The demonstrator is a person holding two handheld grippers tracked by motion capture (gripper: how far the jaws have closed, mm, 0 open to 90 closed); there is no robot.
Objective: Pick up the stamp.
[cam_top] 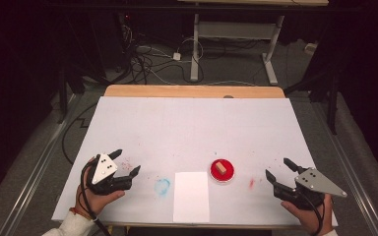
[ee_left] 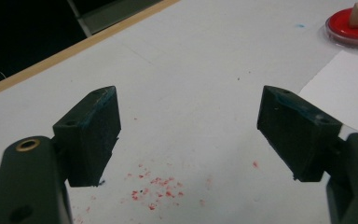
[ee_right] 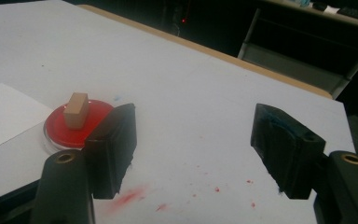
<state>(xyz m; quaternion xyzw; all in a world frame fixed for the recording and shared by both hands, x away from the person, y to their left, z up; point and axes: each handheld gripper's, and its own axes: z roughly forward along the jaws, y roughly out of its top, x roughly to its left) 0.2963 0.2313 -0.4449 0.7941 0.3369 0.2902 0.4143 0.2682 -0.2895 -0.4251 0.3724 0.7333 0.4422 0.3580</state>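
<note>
A small wooden block [cam_top: 220, 167] rests on a round red ink pad [cam_top: 222, 171] near the table's front centre. To its left lies a white sheet of paper [cam_top: 191, 195]. My left gripper [cam_top: 126, 162] sits at the front left, held in a hand, jaws open with nothing between them. My right gripper [cam_top: 278, 168] is at the front right, open and empty, aimed toward the pad. In the right gripper view the block [ee_right: 76, 110] and the pad [ee_right: 78, 124] lie left of my jaws [ee_right: 193, 149]. The left gripper view has the pad [ee_left: 354, 23] at the top right, beyond my open left gripper [ee_left: 189, 135].
The white table cover [cam_top: 192, 128] carries a blue smudge [cam_top: 162, 186], red specks [cam_top: 126, 163] by the left gripper and a red smear [cam_top: 251, 183] near the right one. A wooden edge [cam_top: 192, 91] runs along the far side. Cables and a desk frame stand beyond.
</note>
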